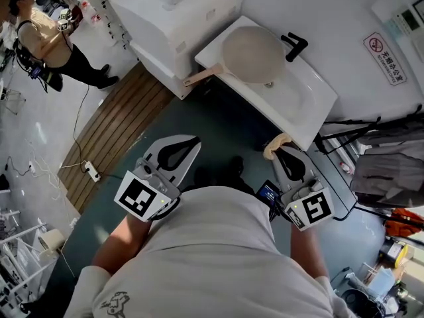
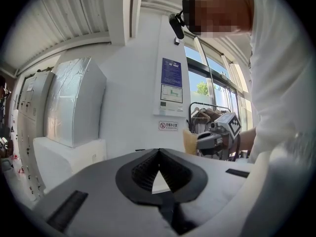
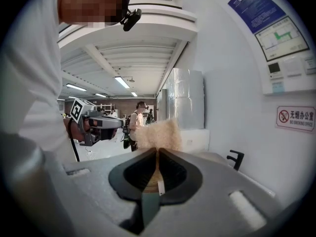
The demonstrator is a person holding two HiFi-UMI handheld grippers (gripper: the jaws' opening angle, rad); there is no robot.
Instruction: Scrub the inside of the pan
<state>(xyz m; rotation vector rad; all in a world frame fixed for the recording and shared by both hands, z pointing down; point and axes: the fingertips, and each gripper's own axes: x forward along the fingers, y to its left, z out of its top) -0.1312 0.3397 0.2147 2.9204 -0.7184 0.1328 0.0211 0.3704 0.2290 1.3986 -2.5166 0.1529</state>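
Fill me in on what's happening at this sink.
A person stands facing the sink with tongs in each hand. The right tongs are shut on a tan sponge. The left tongs are shut and empty. The pan lies in the sink, its handle sticking out over the edge. Neither tongs touch it, so scrubbing has not begun.

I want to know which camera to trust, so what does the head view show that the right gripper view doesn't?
Only the head view: the pan lying in the sink, and the wooden floor mat. Only the right gripper view: the ceiling lights and the blue wall notice. Both: the sponge pinched in the right tool, the left tool, the black tap and the prohibition sign.
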